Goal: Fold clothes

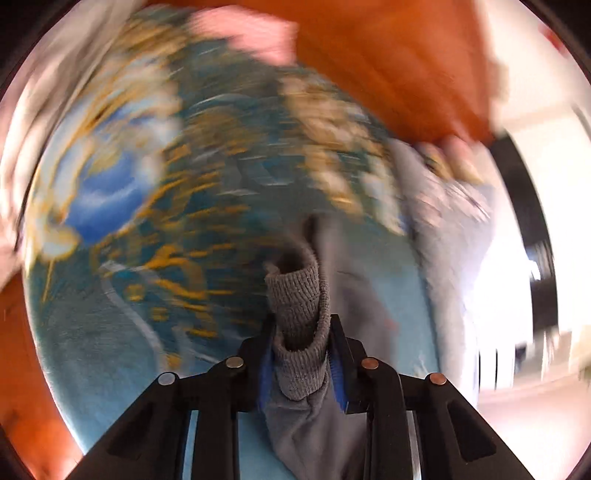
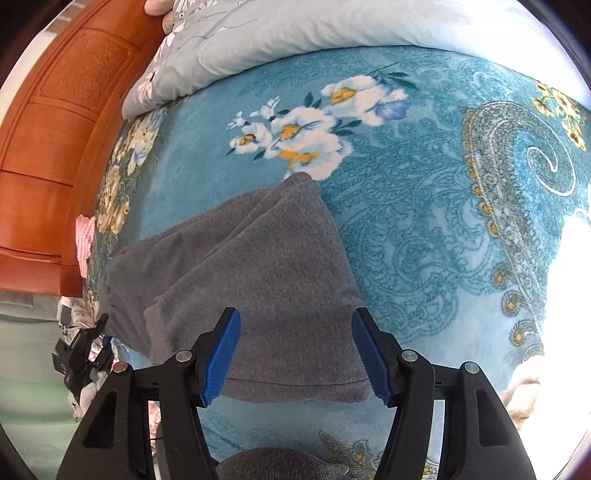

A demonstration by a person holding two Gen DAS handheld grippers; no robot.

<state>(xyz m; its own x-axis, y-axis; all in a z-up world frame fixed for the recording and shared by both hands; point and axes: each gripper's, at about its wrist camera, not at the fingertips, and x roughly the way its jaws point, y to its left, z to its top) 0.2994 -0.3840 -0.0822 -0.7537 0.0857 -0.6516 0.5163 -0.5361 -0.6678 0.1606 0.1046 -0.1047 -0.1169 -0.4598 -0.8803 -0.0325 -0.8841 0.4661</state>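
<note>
Left gripper (image 1: 303, 363): clamped on grey cuff (image 1: 295, 295). Right gripper (image 2: 295, 356): apart over folded grey garment (image 2: 258, 258). Risk: the cuff's pull may drag the fold askew.

In the left wrist view motion blur smears the blanket (image 1: 155, 206), the wood (image 1: 388, 66) at twelve to one o'clock and a pink patch (image 1: 251, 33) at twelve, so none reads clearly. The cuff (image 1: 299, 325) hides the pads' inner faces, and the grey cloth below it runs off at six o'clock. In the right wrist view the garment (image 2: 258, 266) is partly covered by the fingers (image 2: 221, 354), and white glare washes out three o'clock.
</note>
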